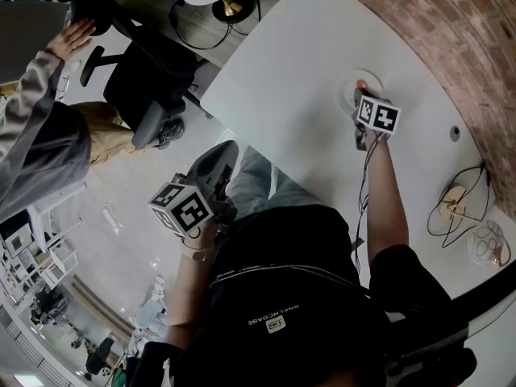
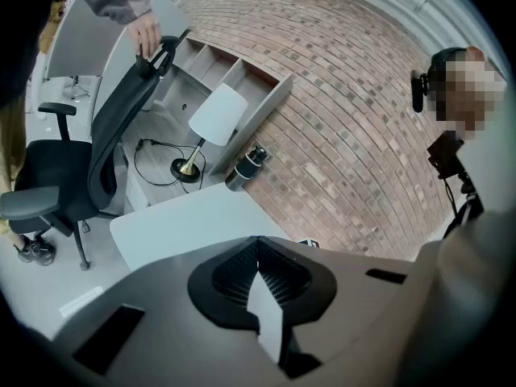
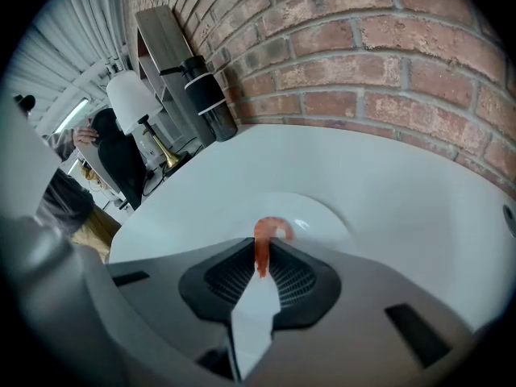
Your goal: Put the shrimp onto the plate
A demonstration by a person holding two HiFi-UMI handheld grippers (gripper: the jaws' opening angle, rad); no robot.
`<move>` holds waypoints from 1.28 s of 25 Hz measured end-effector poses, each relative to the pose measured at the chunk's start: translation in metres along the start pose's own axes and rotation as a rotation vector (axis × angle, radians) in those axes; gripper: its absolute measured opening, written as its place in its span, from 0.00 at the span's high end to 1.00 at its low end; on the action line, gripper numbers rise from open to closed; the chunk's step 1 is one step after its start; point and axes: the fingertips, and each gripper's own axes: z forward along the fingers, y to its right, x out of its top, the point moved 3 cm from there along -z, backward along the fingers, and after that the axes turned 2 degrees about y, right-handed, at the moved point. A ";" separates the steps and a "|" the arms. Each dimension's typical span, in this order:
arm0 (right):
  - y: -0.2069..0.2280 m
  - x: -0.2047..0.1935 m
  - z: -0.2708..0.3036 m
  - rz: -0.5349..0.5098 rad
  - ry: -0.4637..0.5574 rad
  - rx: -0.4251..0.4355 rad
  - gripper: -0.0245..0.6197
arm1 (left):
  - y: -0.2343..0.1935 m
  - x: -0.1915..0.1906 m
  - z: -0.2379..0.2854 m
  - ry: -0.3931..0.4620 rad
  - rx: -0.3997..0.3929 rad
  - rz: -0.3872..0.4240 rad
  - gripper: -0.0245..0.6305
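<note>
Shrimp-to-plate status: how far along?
Done: the shrimp is clamped between the jaws of the right gripper. In hand: it's held over the white plate; contact unclear. Left: open the jaws and release it there. The left gripper is shut and empty.

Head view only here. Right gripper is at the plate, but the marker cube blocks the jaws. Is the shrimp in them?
Observer: Yes. The right gripper view shows the right gripper shut on the shrimp. One end is pinched between the jaws, and the curled end sticks out in front of the white plate. I cannot tell whether it touches the plate.
Operator: And the left? I only see its cube, near the lap.
Observer: The left gripper view shows the left gripper with its jaws together and nothing between them.
</note>
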 end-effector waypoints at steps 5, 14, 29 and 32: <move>-0.001 0.000 0.000 0.003 0.000 0.012 0.88 | -0.001 0.000 -0.005 0.013 0.007 -0.001 0.96; -0.009 0.005 -0.009 -0.042 0.019 -0.018 0.88 | -0.003 0.000 -0.018 0.039 0.004 -0.003 0.96; -0.052 0.039 -0.091 -0.058 0.213 -0.002 0.88 | 0.011 -0.001 -0.030 0.046 -0.121 0.058 0.96; -0.061 0.042 -0.115 -0.042 0.261 -0.008 0.88 | 0.017 0.009 -0.029 0.050 -0.167 0.084 0.96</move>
